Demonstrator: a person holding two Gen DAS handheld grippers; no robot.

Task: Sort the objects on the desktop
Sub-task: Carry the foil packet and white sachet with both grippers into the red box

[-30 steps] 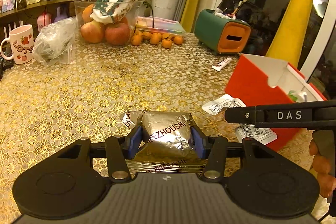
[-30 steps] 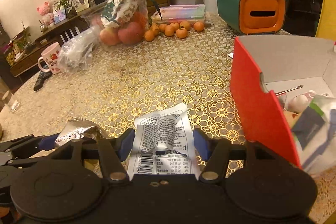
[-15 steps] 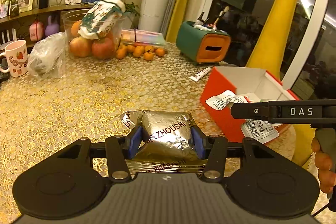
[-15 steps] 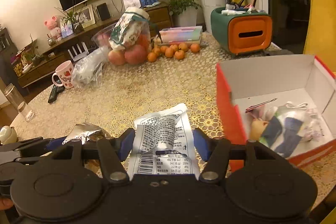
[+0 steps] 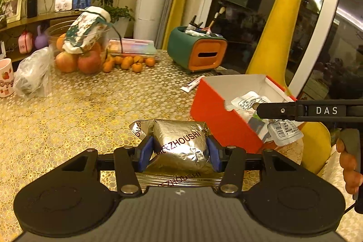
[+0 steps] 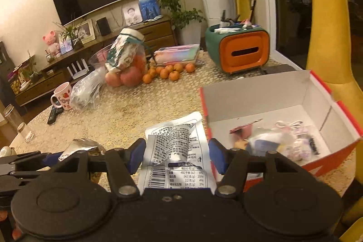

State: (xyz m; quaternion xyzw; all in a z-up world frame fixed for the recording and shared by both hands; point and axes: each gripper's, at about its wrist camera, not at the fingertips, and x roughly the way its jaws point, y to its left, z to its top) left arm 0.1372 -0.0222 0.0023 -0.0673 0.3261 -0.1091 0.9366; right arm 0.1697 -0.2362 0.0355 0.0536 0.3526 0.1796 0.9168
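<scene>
Over the table's right edge, the red shoebox (image 6: 267,99) now sits closer under both grippers than a second ago, so the drop looks near. Right gripper (image 6: 175,154) has carried its clamped white snack packet (image 6: 177,146) up to the box's near wall; left gripper (image 5: 180,147), just behind, pinches the silver foil packet (image 5: 181,140). Beyond (well clear of the path) stand the green-and-orange tissue box (image 5: 199,53), fruit bowl (image 5: 79,47) and tangerines (image 5: 129,61). That near wall must be cleared first.
</scene>
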